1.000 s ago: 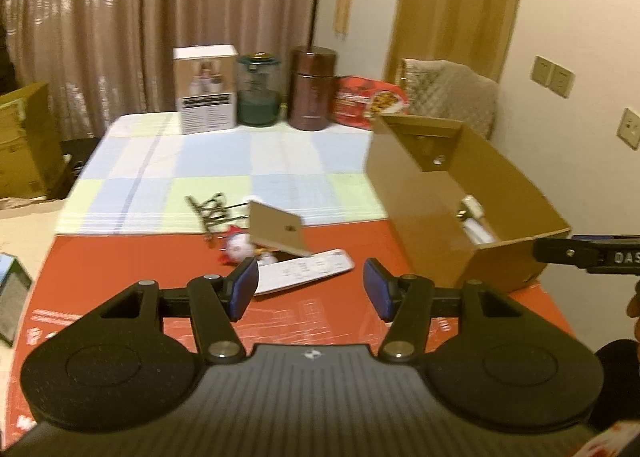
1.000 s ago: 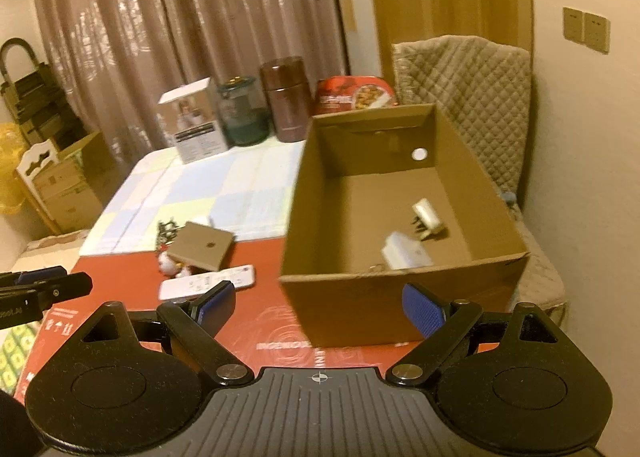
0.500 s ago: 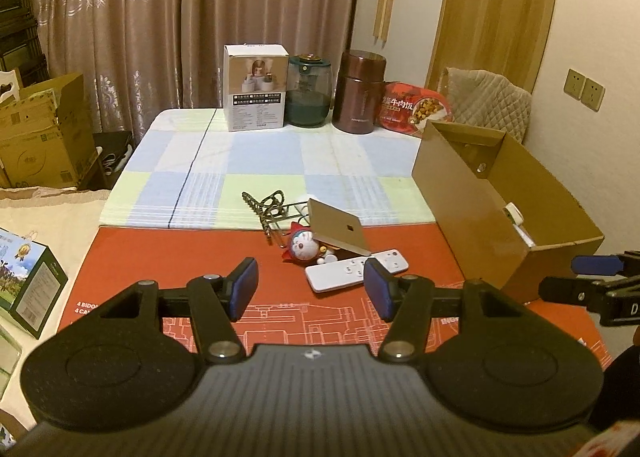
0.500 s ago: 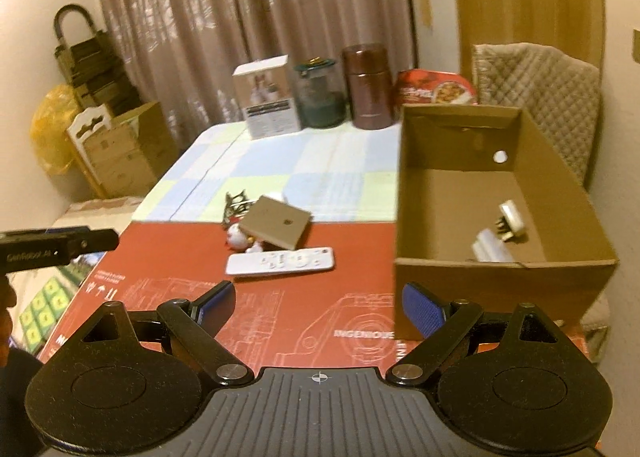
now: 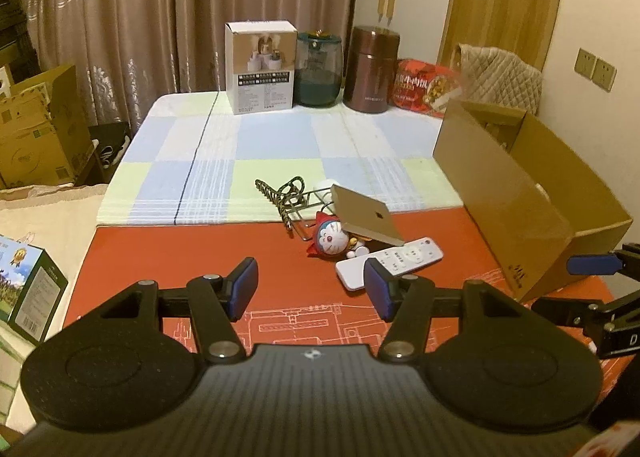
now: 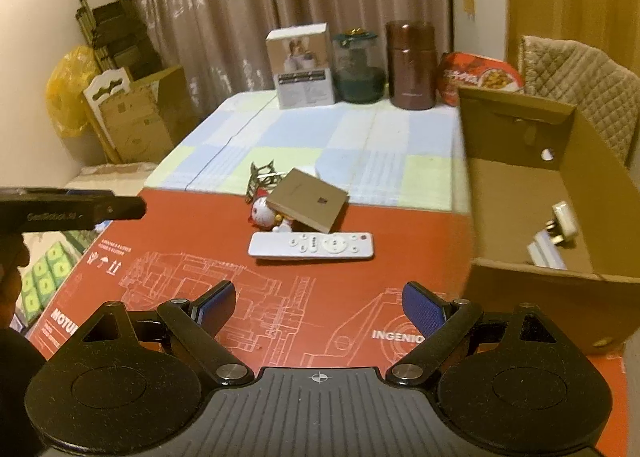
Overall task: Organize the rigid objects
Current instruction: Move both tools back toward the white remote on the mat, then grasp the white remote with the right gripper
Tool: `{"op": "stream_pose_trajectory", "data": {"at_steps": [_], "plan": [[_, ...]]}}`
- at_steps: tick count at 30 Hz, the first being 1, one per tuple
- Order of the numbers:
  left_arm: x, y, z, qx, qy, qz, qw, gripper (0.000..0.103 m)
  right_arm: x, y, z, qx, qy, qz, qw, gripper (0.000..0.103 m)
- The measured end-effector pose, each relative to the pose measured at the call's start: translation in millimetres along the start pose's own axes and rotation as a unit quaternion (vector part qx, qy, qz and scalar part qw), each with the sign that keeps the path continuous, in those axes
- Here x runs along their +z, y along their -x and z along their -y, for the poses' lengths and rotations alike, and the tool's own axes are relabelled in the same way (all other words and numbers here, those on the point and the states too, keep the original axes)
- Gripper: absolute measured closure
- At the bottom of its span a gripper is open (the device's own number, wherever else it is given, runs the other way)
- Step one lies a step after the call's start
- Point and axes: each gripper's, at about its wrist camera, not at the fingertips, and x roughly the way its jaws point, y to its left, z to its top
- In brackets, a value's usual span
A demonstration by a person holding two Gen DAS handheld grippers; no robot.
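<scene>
a lived-in home room: long brown curtains (image 5: 160, 17) hang behind a worktop (image 5: 280, 137) spread with a pastel checked cloth, a quilted chair cover (image 6: 580, 77) stands beside it, and a snack bag (image 5: 424, 91), a brown canister (image 5: 370, 69), a glass jar (image 5: 319, 71) and stacked cardboard boxes (image 5: 40, 129) sit around, with wall switches (image 5: 595, 69) on the plaster.

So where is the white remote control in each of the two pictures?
Left wrist view: the white remote lies right of centre on the red mat, its near end behind the right fingertip, just in front of the Doraemon toy.
Right wrist view: the white remote lies at centre on the red mat, crosswise, ahead of the open fingers.
Shared landmark: the tan box leaning over the toy, right behind the remote.
</scene>
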Motion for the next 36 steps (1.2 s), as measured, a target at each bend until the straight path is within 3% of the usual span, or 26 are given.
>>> {"op": "stream_pose_trajectory", "data": {"at_steps": [5,11,15,21,27,30,36], "plan": [[-2,-30,-6,-0.009,-0.017,-0.014,0.9997,0.05,-3,-31,-4,0.002,0.023,-0.019,1.0,0.015],[-6,-72,-17,-0.032,-0.035,-0.021,0.9986,0.05,-3,-77,-9,-0.001,0.106,-0.037,0.994,0.015],[-9,-98,-19,-0.059,-0.073,-0.032,0.9951,0.05,2,-110,-11,-0.007,0.167,-0.057,0.984,0.015],[-7,-121,-14,-0.098,-0.161,-0.055,0.9805,0.05,16,-159,-14,-0.009,0.257,-0.105,0.961,0.015],[-3,-130,-15,-0.146,-0.209,-0.055,0.9654,0.05,33,-199,-13,0.012,0.336,-0.182,0.924,0.016],[-5,-135,-11,-0.153,-0.23,-0.062,0.9592,0.05,42,-214,-13,0.028,0.369,-0.213,0.904,0.016],[-5,-137,-10,-0.159,-0.237,-0.062,0.9565,0.05,64,-244,-5,0.079,0.364,-0.263,0.89,0.016]]}}
